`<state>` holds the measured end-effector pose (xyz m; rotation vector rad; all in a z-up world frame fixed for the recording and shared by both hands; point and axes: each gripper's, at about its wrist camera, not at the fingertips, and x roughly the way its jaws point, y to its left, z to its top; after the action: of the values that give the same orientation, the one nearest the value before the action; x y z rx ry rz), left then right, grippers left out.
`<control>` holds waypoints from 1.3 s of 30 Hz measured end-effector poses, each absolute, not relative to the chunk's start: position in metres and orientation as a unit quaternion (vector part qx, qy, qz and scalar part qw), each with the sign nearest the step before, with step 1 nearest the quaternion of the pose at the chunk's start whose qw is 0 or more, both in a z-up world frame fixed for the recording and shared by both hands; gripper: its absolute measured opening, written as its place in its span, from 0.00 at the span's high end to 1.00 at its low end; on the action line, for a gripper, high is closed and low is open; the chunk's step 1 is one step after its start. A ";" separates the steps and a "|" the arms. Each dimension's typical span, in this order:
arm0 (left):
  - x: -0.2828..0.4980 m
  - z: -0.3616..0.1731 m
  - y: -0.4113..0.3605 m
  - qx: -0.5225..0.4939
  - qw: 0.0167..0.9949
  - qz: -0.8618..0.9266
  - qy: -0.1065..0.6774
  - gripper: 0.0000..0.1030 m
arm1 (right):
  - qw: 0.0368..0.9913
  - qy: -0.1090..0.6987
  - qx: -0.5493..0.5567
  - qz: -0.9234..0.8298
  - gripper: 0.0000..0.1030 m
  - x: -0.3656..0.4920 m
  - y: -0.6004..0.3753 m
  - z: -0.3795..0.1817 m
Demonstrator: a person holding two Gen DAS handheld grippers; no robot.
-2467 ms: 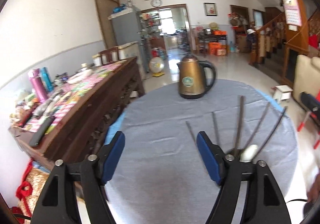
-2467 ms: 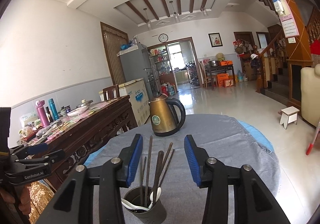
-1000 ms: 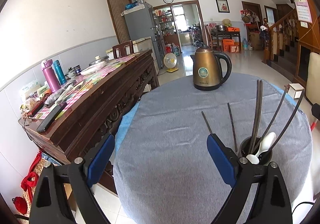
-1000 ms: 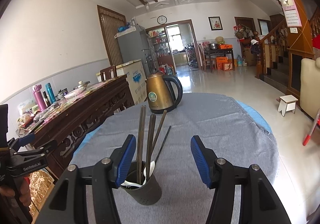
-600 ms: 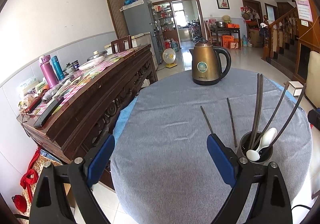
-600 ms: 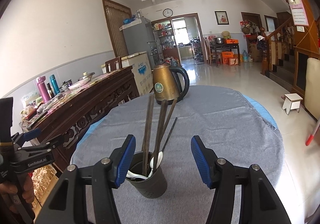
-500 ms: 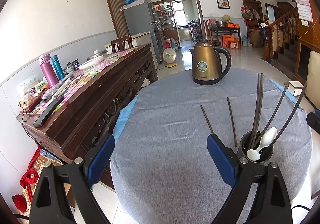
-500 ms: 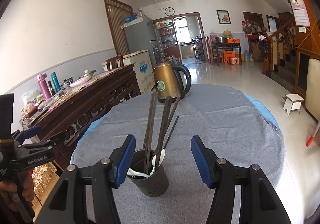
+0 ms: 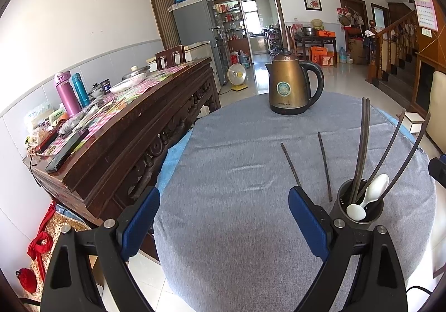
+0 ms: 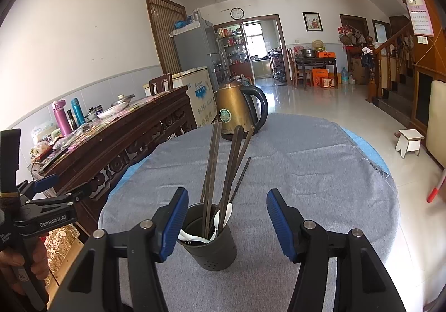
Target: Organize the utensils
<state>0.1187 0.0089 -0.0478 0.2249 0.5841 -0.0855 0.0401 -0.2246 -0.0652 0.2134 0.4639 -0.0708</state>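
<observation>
Dark wooden chopsticks were what we had to deal with: two loose chopsticks [image 9: 306,167] lay apart on the grey tablecloth [image 9: 237,167], just beside a dark cylindrical utensil holder [image 10: 213,239] that already held several upright chopsticks [image 10: 220,169] and white spoons [image 9: 368,196]. We judged the loose sticks to be light, stiff and thin, likely to roll or pivot if pinched off-centre, so a hold near the middle of one stick, across its length, seemed safest; lying flat on soft cloth, they would give the pads little to get under. The spoons looked like glazed ceramic or hard plastic, smooth and possibly slippery, and we could not tell which. The holder looked light and easy to tip. Our left gripper [image 9: 223,217] hovered over the near edge of the table with its blue pads wide apart and nothing between them. Our right gripper [image 10: 225,214] also stood released, its pads spread to either side of the holder without touching it. The cloth covered a round table [image 9: 178,150], with a blue underlayer showing at the rim, and a bronze electric kettle [image 9: 290,86] stood at the far side, well apart from the utensils. Beside the table on the left ran a carved dark-wood sideboard [image 9: 133,128] crowded with bottles and dishes. Beyond lay a bright tiled room with a refrigerator, a wall clock, a doorway and a staircase on the right.
</observation>
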 end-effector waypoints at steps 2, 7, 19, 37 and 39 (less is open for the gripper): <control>0.118 -0.048 0.009 0.109 0.950 -0.042 0.288 0.09 | 0.967 0.230 0.107 -0.035 0.39 0.040 -0.225 -0.066; 0.120 -0.049 0.010 0.108 0.950 -0.041 0.289 0.09 | 0.966 0.231 0.107 -0.035 0.39 0.040 -0.226 -0.066; 0.123 -0.054 0.010 0.108 0.948 -0.039 0.298 0.09 | 0.963 0.236 0.122 -0.041 0.39 0.039 -0.237 -0.071; 0.140 -0.075 0.005 0.115 0.939 -0.041 0.322 0.09 | 0.950 0.257 0.162 -0.069 0.39 0.049 -0.268 -0.087; 0.142 -0.077 0.005 0.114 0.938 -0.041 0.325 0.09 | 0.948 0.261 0.170 -0.072 0.39 0.051 -0.274 -0.090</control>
<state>0.1420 0.0048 -0.0772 0.2334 0.6644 -0.0828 0.0509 -0.2738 -0.0901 0.3470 0.5304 -0.1475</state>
